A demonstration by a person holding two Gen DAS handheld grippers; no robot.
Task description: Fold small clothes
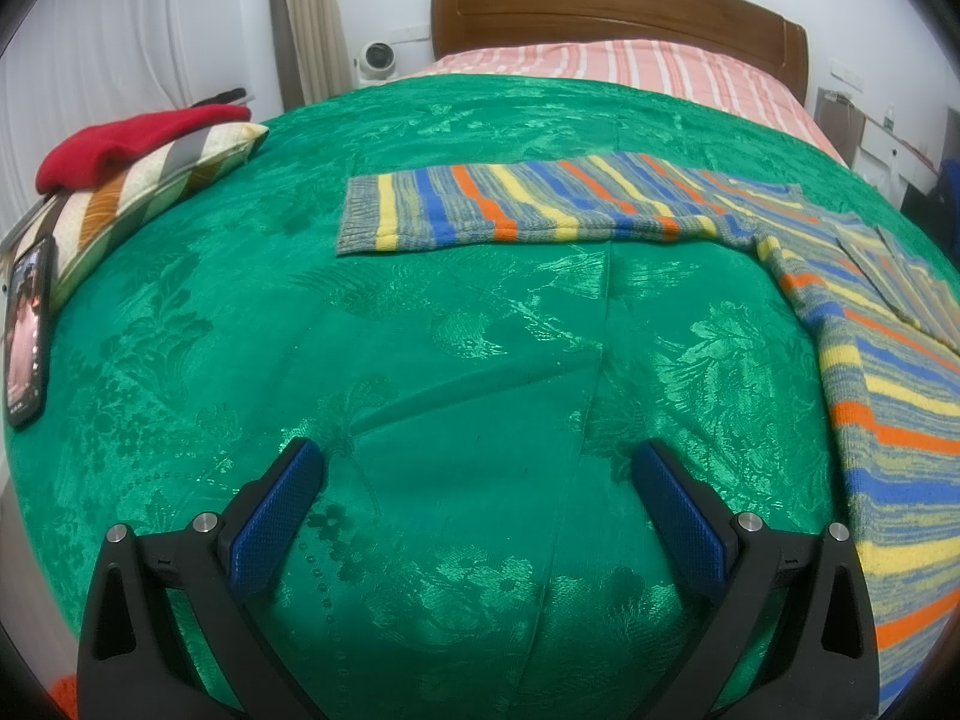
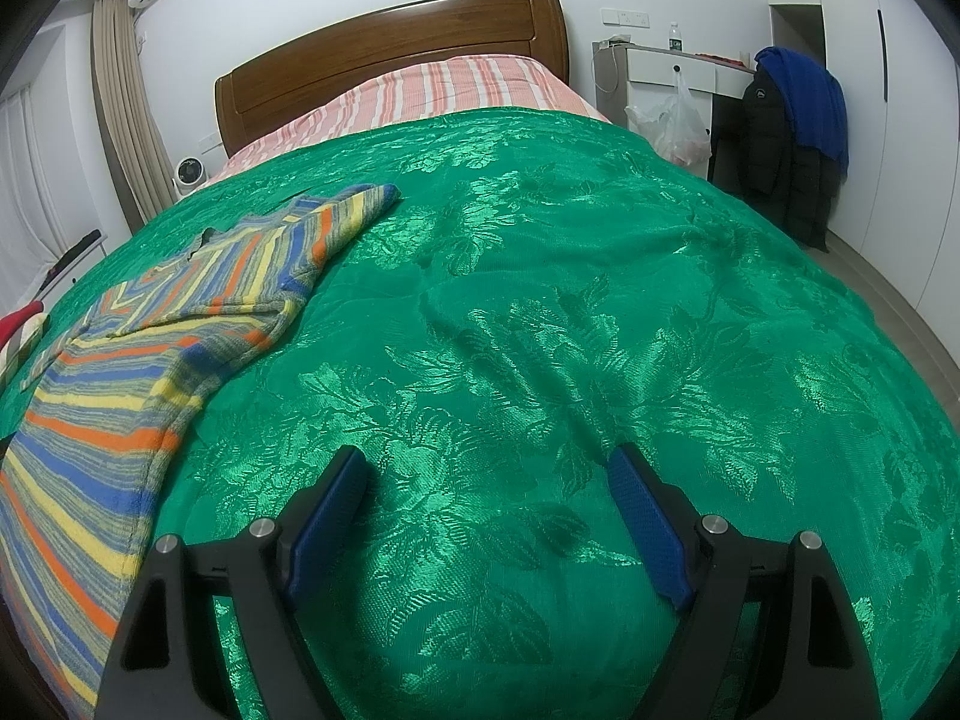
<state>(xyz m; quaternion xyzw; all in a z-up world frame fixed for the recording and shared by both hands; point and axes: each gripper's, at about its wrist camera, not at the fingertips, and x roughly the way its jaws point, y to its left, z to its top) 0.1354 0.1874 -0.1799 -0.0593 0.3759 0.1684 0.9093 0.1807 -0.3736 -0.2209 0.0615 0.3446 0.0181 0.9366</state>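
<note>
We are holding the left gripper and right gripper wide apart and empty over the green bedspread, striped sweater lying flat on it, between the grippers

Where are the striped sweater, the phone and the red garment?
striped sweater (image 1: 540, 204): left wrist view, on its outstretched sleeve.
phone (image 1: 27, 330): left wrist view, middle of its lit screen.
red garment (image 1: 120, 144): left wrist view, its middle, atop the pillow.

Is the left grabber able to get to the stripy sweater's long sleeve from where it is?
Probably yes. The left gripper is open and empty, and only bare green bedspread lies between it and the stripy sweater's sleeve. Nothing blocks the way.
</note>
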